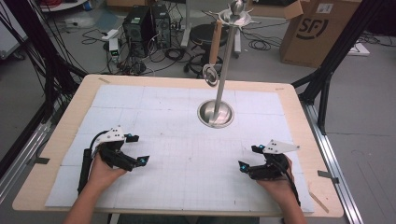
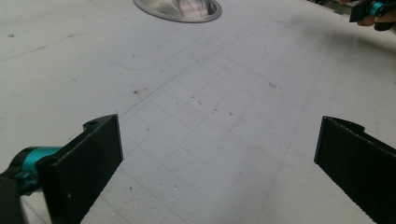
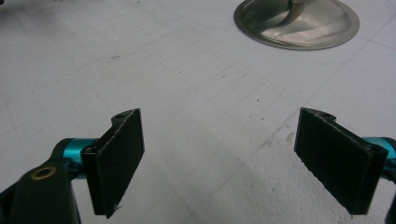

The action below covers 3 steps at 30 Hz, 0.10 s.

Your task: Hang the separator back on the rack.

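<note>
We note the left tongs (image 1: 137,149) near the tabletop (image 1: 56,140) front-left corner and the right tongs (image 1: 249,157) near front-right, both gaping and empty, likely parked clear of the metal stand (image 1: 215,113) toward the far edge.

Your left gripper (image 1: 132,150) and right gripper (image 1: 249,157) are black frames, each topped with a grey three-cornered plate dotted with small dark marks. Behind the fingers (image 2: 88,168), bright teal fittings join them to the frame. The finger pads (image 3: 117,158) are flat, black, rough-textured rectangles with a screw hole at the top corner. A black cable trails back from each gripper. Your forearms are bare, no sleeves.
</note>
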### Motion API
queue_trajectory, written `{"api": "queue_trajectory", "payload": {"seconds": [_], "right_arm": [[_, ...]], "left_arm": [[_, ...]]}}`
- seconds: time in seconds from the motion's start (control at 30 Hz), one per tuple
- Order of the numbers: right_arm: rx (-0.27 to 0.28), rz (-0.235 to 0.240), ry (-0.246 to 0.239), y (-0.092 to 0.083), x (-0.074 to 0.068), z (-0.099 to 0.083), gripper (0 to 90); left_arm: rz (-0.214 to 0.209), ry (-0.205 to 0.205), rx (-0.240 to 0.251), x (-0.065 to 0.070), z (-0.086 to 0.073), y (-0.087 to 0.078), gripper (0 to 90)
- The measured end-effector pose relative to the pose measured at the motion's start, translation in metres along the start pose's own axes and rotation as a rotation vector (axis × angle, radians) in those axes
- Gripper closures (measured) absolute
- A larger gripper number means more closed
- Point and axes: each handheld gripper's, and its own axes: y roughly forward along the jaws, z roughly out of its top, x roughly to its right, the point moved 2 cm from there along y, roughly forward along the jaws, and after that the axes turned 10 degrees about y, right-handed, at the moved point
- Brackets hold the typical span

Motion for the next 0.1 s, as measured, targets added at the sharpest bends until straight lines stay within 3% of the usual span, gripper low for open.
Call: {"api": "queue_trajectory", "payload": {"seconds": [0.1], "right_arm": [[-0.001, -0.004, -0.002, -0.0006, 0.0000, -0.0009, 14.8]], "left_arm": [[0.005, -0.025, 0.001, -0.0012, 0.0001, 0.0016, 1.7]]}}
